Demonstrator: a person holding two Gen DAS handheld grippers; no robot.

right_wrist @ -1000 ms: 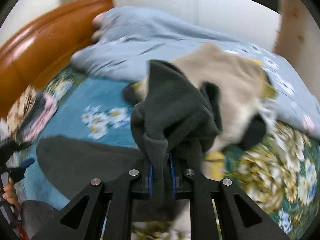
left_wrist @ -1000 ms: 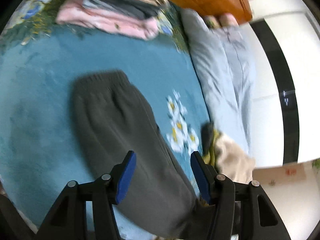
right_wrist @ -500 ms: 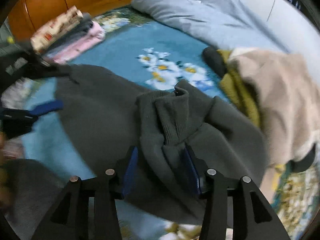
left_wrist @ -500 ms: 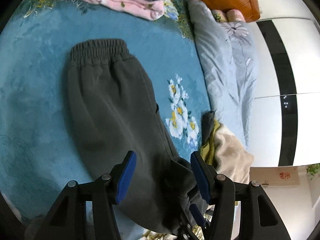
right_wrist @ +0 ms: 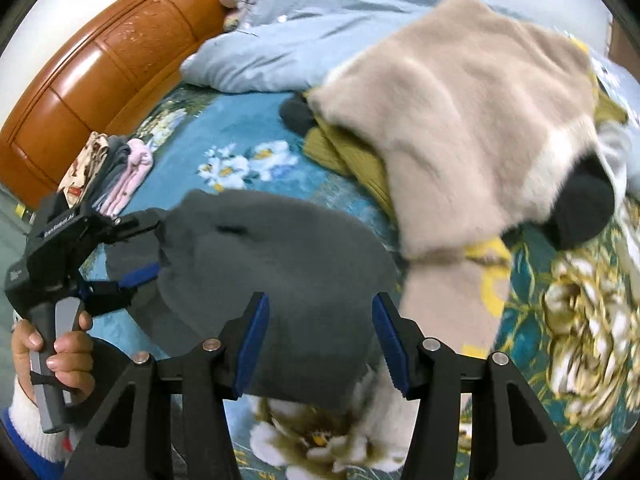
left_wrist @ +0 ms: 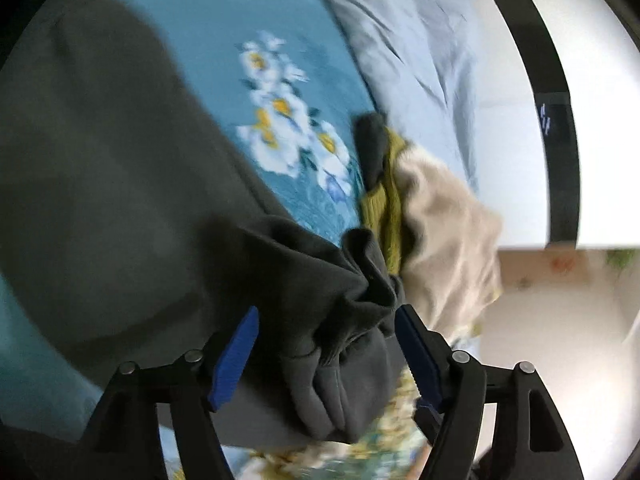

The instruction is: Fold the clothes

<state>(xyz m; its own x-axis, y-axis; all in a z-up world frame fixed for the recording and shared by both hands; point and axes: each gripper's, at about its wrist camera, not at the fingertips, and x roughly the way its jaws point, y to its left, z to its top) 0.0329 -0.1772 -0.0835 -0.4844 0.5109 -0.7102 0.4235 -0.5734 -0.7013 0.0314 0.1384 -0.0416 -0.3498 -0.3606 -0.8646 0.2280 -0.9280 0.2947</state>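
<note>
Grey sweatpants (left_wrist: 120, 184) lie on the blue floral bedspread (right_wrist: 240, 128), bunched cuff between the wide left gripper (left_wrist: 326, 356), right gripper (right_wrist: 320, 340) also wide; closing on loose folds could drag the fold askew.

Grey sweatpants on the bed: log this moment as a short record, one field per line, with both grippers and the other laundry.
garment: grey sweatpants, lying on the teal floral blanket, cuff end bunched up
left gripper: open, fingers either side of the bunched cuff
right gripper: open, above the sweatpants, holding nothing
left hand: gripping the left gripper's handle
unfolded pile: beige fleece garment over an olive knit
folded stack: near the wooden headboard
bedding: light blue duvet behind
</note>
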